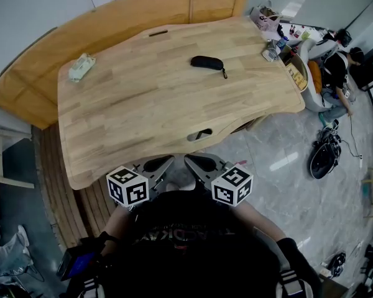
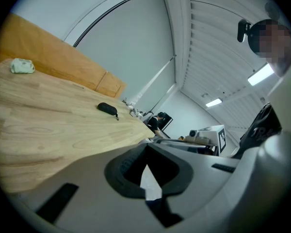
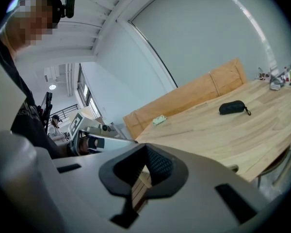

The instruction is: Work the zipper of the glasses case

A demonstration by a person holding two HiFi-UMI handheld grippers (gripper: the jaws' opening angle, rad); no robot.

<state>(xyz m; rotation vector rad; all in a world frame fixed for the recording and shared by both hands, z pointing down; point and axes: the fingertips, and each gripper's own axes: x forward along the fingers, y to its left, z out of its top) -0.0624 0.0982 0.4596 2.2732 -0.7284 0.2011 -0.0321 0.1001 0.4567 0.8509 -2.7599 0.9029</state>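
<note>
At the upper left of the head view a pale green soft packet lies near the corner of the light wooden counter, clear of the working area. At bottom centre the left gripper and right gripper are held close to the person's chest, short of the counter's near edge. Both have their jaws closed on nothing, which looks like a ready pose before any reach. The black oval zippered glasses case lies at upper centre, well apart from both grippers, with its pull cord trailing right where a gripper could pinch it.
</note>
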